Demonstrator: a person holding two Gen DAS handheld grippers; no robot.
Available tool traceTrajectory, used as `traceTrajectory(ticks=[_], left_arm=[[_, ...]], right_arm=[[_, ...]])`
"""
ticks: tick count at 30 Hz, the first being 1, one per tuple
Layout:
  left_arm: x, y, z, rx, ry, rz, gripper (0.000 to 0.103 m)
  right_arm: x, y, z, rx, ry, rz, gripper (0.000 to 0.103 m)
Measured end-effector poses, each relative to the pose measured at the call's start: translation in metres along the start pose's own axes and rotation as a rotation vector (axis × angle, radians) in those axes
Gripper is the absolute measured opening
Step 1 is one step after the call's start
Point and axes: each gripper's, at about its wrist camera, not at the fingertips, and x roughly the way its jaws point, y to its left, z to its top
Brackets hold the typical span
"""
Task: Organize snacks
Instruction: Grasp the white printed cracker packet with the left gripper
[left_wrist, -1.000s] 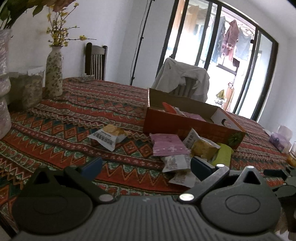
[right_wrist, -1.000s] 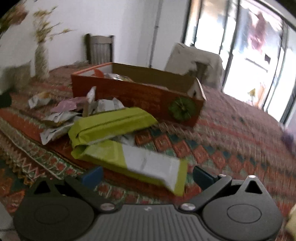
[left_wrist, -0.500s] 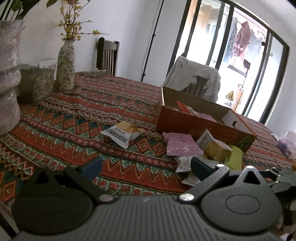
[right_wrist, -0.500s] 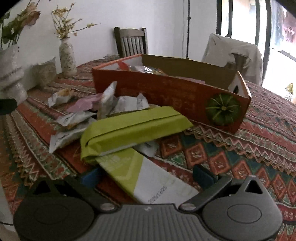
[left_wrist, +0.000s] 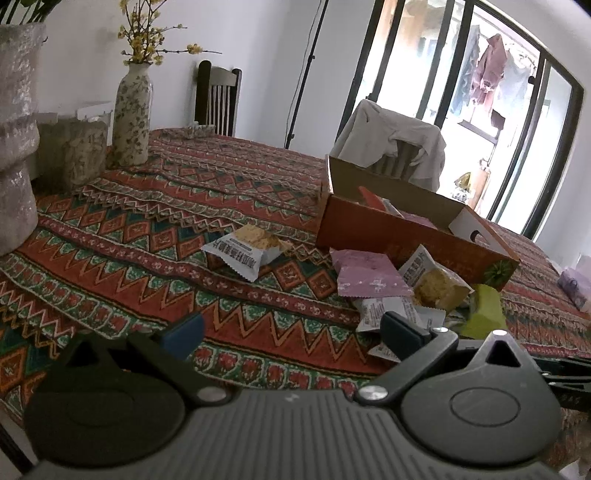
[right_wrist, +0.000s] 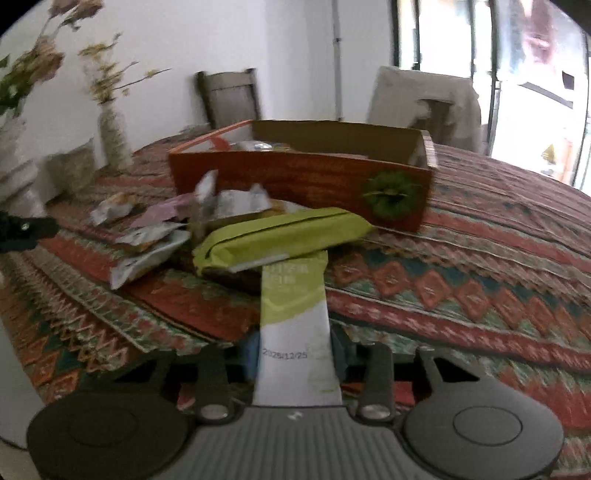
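Note:
An orange cardboard box with several snacks inside stands on the patterned tablecloth. Loose snack packets lie in front of it: a white cracker packet, a pink packet, another cracker packet and a green packet. My right gripper is shut on a green-and-white snack bar, whose far end lies under the green packet. My left gripper is open and empty above the tablecloth, short of the packets.
Vases with flowers and a small container stand at the table's left. Chairs stand behind the table. A purple item lies at the far right.
My right gripper has closed on the green-and-white snack bar, which now points straight ahead between the fingers. My left gripper has drifted left and stays open.

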Motion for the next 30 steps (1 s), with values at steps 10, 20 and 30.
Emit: traceTrajectory(ticks=[10,20,30], left_arm=[[0.001,0.0,-0.001,-0.006,0.006,0.002,0.103],[0.013,0.011,0.007,-0.018,0.026,0.037,0.103],[0.056,0.025,0.032,0.03,0.055,0.115,0.103]], right_arm=[[0.0,-0.01,-0.001,0.118,-0.048,-0.094,0.036],[0.012,0.004,0.0,0.03,-0.031,-0.12,0.04],[-0.009,-0.011,0.002,0.115,-0.142,-0.17,0.034]])
